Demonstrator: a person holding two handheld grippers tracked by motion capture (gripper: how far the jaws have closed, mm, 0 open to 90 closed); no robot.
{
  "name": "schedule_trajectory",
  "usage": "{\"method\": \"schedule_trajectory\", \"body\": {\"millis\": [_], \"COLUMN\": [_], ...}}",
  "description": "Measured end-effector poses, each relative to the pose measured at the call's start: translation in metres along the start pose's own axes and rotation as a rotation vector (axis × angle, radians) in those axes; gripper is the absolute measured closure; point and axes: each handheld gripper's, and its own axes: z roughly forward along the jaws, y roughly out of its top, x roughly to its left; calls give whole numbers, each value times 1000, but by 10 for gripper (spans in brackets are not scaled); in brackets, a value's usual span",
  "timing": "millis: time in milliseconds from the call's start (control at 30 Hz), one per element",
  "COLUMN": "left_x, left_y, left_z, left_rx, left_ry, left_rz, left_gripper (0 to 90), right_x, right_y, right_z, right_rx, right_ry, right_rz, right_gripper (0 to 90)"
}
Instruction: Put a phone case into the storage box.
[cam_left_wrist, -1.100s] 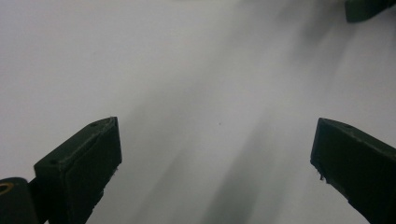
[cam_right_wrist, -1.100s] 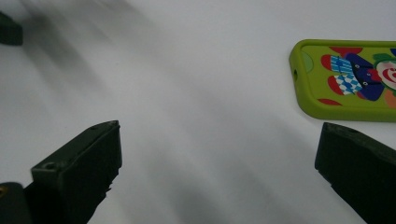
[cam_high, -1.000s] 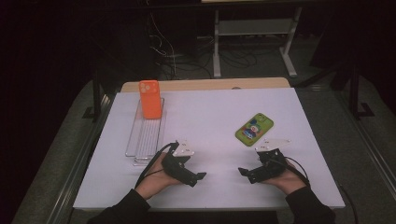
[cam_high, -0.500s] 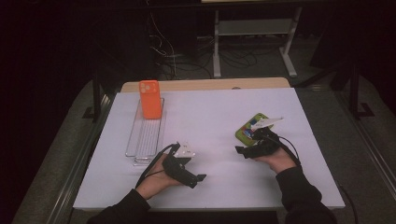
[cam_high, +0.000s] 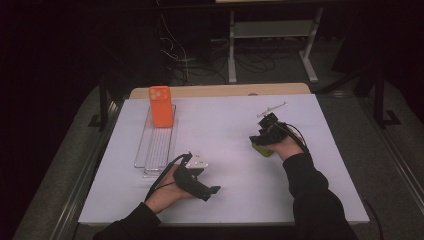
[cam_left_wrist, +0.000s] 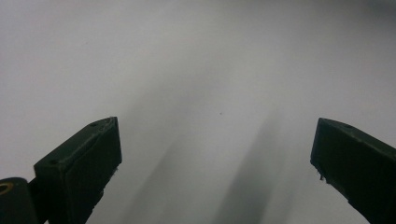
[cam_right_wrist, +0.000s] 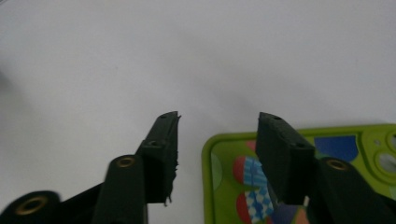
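Observation:
A green phone case (cam_high: 261, 149) with a coloured pattern lies on the white table, right of centre. My right gripper (cam_high: 260, 137) is right over it. In the right gripper view its jaws (cam_right_wrist: 217, 116) straddle the short edge of the case (cam_right_wrist: 341, 147): one jaw is beside it over bare table, the other above its patterned face. The jaws have just been closing, a gap still shows at the case's edge, and the pads do not press it. My left gripper (cam_high: 206, 191) rests near the front edge, open wide over bare table (cam_left_wrist: 217, 128). An orange phone case (cam_high: 161, 106) stands at the far left.
The orange case stands at the far end of a clear slotted rack (cam_high: 156, 147). A wooden board (cam_high: 220, 91) borders the table's far side. Beyond it are a metal stand (cam_high: 270, 30) and loose cables on the dark floor.
My right gripper has moved from the front edge away from the person and over the green case, and its jaws have narrowed. The left gripper has stayed put.

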Motion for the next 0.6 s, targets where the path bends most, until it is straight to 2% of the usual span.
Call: {"method": "schedule_trajectory", "body": {"millis": [167, 300, 333, 467, 500, 600], "left_x": [3, 2, 2, 2, 2, 2], "left_y": [-1, -1, -1, -1, -1, -1], "left_z": [-1, -1, -1, -1, -1, -1], "left_rx": [-2, -11, -10, -7, -2, 2], "left_ry": [2, -3, -4, -7, -8, -10], "left_rz": [-4, -8, -8, -10, -7, -8], "left_gripper": [15, 15, 15, 15, 15, 15], "right_x": [-1, 0, 0, -2, -4, -7], "right_y": [10, 15, 16, 19, 19, 17], "right_z": [16, 29, 32, 40, 43, 46], "right_rx": [43, 86, 92, 128, 135, 156], "right_ry": [3, 6, 8, -9, -15, -21], "right_rz": [-11, -28, -18, -7, -20, 5], "right_gripper": [725, 847, 867, 877, 878, 879]}}
